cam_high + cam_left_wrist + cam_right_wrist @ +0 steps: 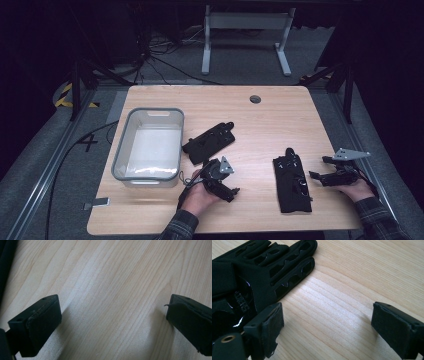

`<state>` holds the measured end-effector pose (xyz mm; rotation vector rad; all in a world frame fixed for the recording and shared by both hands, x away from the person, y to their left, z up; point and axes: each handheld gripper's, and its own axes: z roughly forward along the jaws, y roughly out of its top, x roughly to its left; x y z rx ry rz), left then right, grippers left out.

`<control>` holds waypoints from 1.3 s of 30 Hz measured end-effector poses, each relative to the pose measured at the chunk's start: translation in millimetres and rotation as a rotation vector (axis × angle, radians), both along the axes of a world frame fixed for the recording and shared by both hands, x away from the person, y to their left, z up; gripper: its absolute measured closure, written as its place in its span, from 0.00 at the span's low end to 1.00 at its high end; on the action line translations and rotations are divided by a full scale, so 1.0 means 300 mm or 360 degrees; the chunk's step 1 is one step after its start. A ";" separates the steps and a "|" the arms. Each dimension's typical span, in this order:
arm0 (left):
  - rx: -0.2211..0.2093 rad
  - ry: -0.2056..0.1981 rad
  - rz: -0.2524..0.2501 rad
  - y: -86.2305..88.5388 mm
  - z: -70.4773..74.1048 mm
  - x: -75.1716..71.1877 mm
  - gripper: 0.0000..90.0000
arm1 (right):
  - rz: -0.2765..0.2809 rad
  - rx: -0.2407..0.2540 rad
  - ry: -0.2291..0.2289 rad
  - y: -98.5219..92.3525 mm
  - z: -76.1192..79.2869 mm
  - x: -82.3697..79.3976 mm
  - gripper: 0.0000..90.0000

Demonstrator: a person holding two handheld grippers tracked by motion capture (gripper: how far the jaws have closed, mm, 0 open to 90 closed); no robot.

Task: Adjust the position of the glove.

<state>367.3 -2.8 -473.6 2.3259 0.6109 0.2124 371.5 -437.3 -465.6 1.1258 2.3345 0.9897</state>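
Observation:
Two black gloves lie flat on the wooden table (260,125). One glove (209,142) rests near the middle, beside the bin. The other glove (292,182) lies toward the front right, fingers pointing away from me. My right gripper (318,167) sits just right of that glove, low over the table, and is open. In the right gripper view the glove (262,270) lies at the left, beside the left jaw, and bare wood shows across the gripper's gap (327,325). My left gripper (231,186) rests at the front centre, open, with bare wood between its jaws (113,320).
A clear plastic bin (149,145) stands at the table's left, with nothing in it. A round cable hole (255,99) sits near the far edge. A small metal clip (97,203) lies at the front left corner. Beyond the table stands a white desk frame (245,35).

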 end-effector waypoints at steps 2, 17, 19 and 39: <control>0.0022 0.0009 0.0009 0.000 0.012 0.003 0.09 | 0.0000 0.0002 -0.0003 0.000 -0.001 0.000 0.12; 0.0008 -0.0018 0.0140 -0.008 0.084 0.086 0.56 | 0.0001 0.0002 -0.0004 0.001 -0.001 0.000 0.12; 0.0006 -0.0020 0.0175 -0.009 0.095 0.103 0.67 | 0.0002 0.0003 -0.0003 0.001 -0.001 0.001 0.12; 0.0031 -0.0036 0.0479 -0.006 0.106 0.298 1.00 | 0.0009 0.0000 -0.0004 0.003 -0.001 0.005 0.12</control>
